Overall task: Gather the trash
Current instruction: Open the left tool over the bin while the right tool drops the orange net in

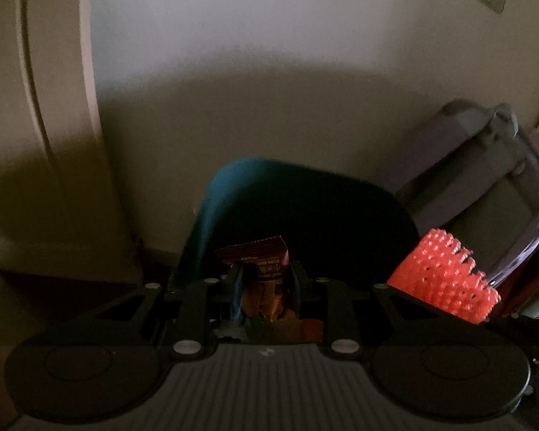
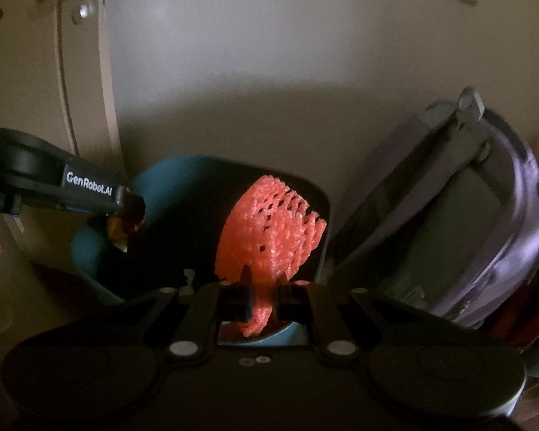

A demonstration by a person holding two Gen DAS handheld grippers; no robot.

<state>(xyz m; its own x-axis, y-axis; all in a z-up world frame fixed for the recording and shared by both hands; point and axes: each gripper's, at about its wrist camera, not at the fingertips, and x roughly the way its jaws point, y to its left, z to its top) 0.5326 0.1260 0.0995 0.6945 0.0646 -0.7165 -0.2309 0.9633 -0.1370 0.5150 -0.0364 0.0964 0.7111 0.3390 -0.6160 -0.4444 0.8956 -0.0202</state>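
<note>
In dim light, I had both grippers poised at a teal bin [image 2: 100, 251] that stood on the floor against a pale wall [image 2: 269, 72], beside a door [image 2: 36, 72].

My left gripper [image 1: 264, 280] was clamped on a dark red snack wrapper [image 1: 266, 262], which stuck up between its fingers just in front of the bin's near rim. My right gripper [image 2: 264, 301] was pinched tight on the lower edge of an orange foam net [image 2: 269, 237], whose loose, fanned top hung over the bin's dark opening.

A grey and lilac folded frame [image 2: 467, 215], which I could not identify, leaned just beside the bin's right side.

I judged the risks to be these. The wrapper looked closer to the bin's near-left rim than its middle, so letting go there could drop it onto the floor. The foam net was light and springy; it might cling to a finger pad or drift toward the leaning frame. With both grippers crowding one opening, they could knock together or tip the bin.
</note>
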